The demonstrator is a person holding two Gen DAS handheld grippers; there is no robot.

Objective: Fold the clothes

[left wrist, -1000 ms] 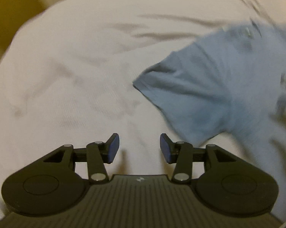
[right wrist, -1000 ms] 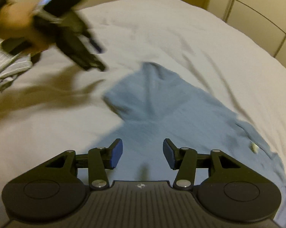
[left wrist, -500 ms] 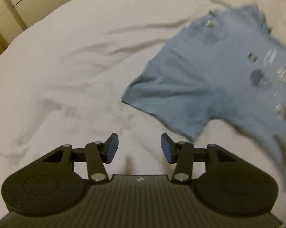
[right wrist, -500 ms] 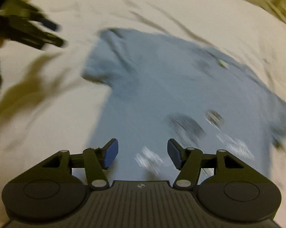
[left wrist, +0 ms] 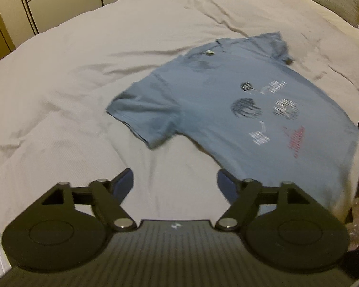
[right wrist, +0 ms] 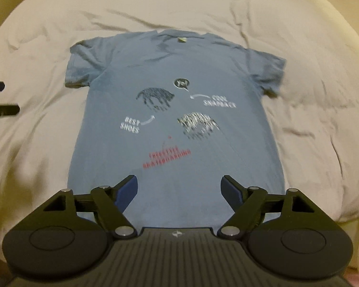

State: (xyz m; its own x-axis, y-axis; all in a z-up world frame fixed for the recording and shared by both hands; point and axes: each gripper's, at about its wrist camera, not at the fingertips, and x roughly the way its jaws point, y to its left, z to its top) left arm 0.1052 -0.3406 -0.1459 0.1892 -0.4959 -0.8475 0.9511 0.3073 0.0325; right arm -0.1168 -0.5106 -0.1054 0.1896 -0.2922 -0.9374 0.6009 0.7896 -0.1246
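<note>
Shirt point(right wrist: 174, 119) lies flat, print side up, centre of the right wrist frame on the bed point(right wrist: 310, 119), collar toward the top. Both grippers empty: left gripper point(left wrist: 175, 181) and right gripper point(right wrist: 179, 189) have fingers spread wide, grasping nothing. Looks like spread-out is done, folding not yet begun. Next move probably needs a sleeve point(left wrist: 143, 117) or side edge pinched and carried across the middle.

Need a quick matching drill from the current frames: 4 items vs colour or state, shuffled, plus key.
Items:
1. t-shirt
2. bedsheet
3. right gripper
4. neck label

States:
A. open, holding nothing
B. blue, spread flat with the print facing up
C. pale green
D. off-white, wrinkled

Pairs: 1-B, 2-D, 3-A, 4-C
</note>
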